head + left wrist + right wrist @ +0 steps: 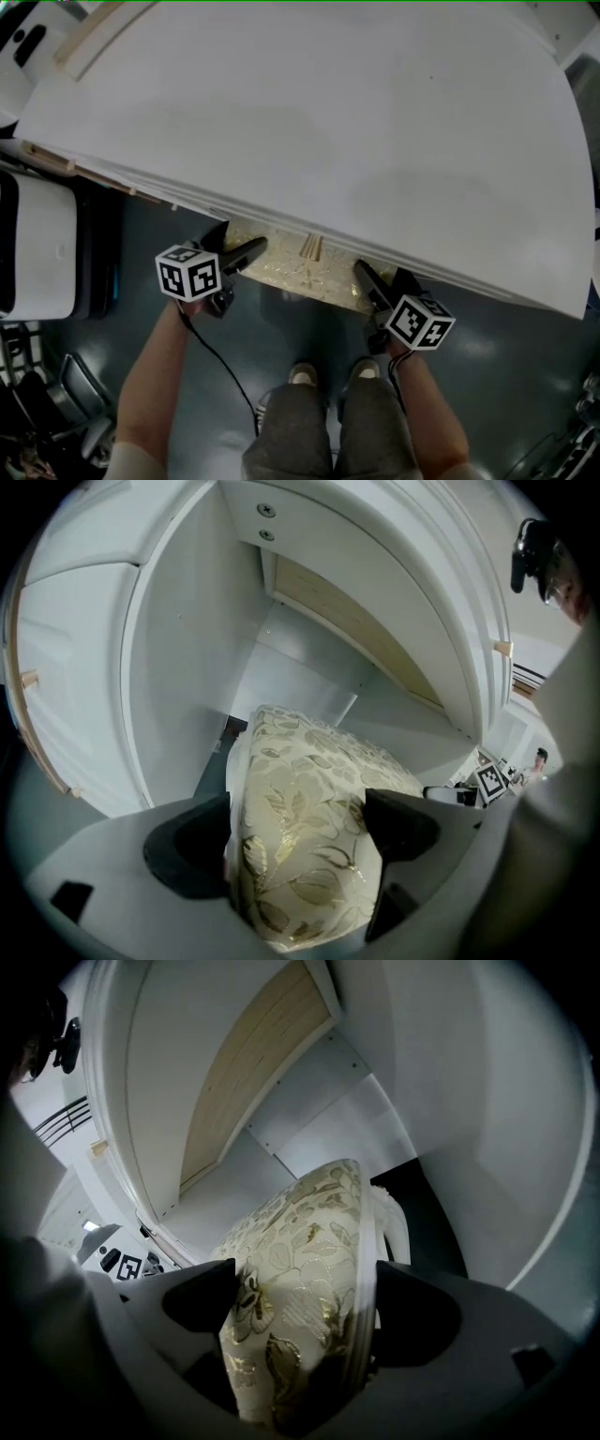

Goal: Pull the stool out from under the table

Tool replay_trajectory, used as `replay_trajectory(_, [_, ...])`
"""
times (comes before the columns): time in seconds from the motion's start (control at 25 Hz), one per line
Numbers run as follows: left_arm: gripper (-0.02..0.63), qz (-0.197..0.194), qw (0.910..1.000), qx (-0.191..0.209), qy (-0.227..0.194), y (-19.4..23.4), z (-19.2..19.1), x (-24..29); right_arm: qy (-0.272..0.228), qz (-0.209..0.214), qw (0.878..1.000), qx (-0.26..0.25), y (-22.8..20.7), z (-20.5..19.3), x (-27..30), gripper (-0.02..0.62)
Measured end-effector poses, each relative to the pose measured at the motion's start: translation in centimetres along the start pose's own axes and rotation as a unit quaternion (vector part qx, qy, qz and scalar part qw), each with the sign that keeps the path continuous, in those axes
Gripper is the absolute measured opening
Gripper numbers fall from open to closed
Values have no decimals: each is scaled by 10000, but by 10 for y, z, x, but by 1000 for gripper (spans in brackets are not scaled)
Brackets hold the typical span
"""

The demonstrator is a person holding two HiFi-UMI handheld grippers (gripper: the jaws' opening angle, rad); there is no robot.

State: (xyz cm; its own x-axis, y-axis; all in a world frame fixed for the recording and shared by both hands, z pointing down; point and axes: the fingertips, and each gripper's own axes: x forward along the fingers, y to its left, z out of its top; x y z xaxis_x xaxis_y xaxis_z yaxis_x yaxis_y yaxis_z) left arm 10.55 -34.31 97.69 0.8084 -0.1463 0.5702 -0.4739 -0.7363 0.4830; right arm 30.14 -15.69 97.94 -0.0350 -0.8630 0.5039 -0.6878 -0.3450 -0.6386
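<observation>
Stool (300, 267) shows in the head view only as a narrow strip of gold-leaf patterned cushion at mid-frame, poking out from beneath the table's edge. Nearest the camera, at the bottom centre, the person's shoes (328, 373) stand on the dark floor (272, 328), toes pointing at that strip. Just above them, the left gripper (239, 246) reaches in at the strip's left end and the right gripper (380, 281) at its right end. The left gripper view shows its two dark jaws pressed against either side of the padded seat, the fabric bulging between them. The right gripper view shows the same: jaws clamped on the cushion and the white rim under it. Beyond the jaws, both views show the seat running back into the white recess under the table (309, 122), whose broad top fills the upper part of the head view.

As a judgement: the two-sided grasp is made, but the pull has hardly begun. Most of the seat lies under the tabletop, so drawing it toward the person until it clears the edge remains to be done.
</observation>
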Motion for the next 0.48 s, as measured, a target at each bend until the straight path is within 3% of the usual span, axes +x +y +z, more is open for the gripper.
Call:
replay_trajectory(0.24, [449,278,9996,11,-87,-17,-17,-37,-256,16,9997,-47,20,-15,-32,462])
replay_trajectory(0.48, [449,582,9965,-574,-165,-41,-50,-95,149,-51,9993,-341,51,-20,-68,462])
